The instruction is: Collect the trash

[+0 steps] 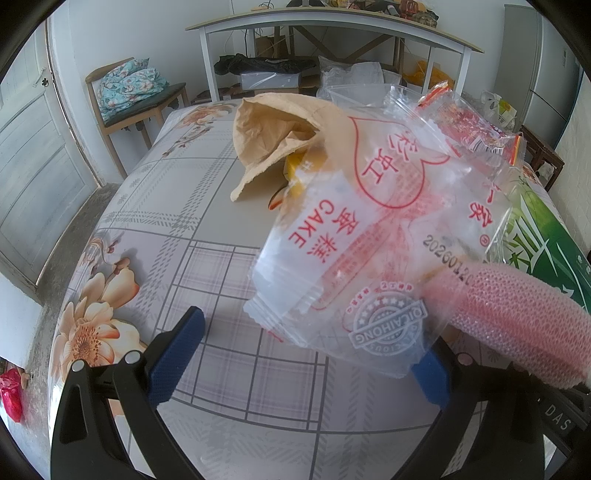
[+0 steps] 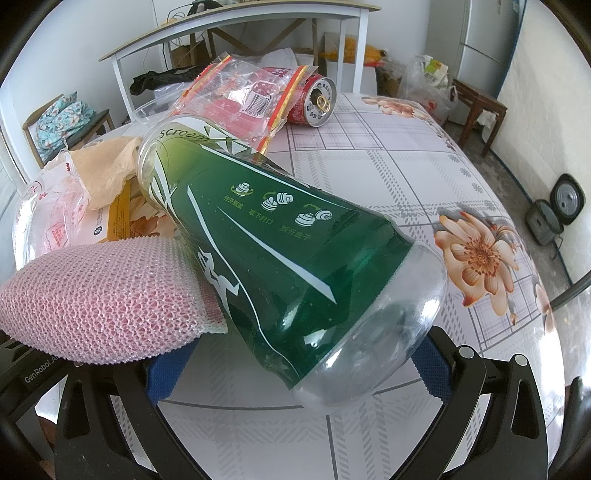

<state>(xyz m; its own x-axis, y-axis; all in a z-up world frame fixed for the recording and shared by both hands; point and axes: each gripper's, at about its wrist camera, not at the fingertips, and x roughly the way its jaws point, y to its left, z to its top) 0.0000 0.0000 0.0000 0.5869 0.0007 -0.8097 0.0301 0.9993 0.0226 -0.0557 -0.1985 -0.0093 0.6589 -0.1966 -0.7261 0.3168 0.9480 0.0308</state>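
Observation:
A clear cake wrapper (image 1: 354, 236) with red print lies across my left gripper (image 1: 306, 350), whose blue fingers (image 1: 177, 350) stand wide apart around it. A pink mesh sponge (image 1: 517, 321) lies at its right finger. A green-labelled plastic bottle (image 2: 266, 243) lies on its side between the fingers of my right gripper (image 2: 295, 373), which stand wide apart; whether they touch it is hidden. The sponge (image 2: 99, 295) rests against the bottle's left side. The wrapper also shows at the left (image 2: 51, 214).
On the floral tablecloth (image 1: 207, 266) lie a brown paper bag (image 1: 280, 129), a red snack bag (image 2: 243, 96), a red can (image 2: 314, 99) and a yellow card (image 2: 118, 218). A chair (image 1: 129, 99) and a white desk (image 1: 332, 26) stand behind.

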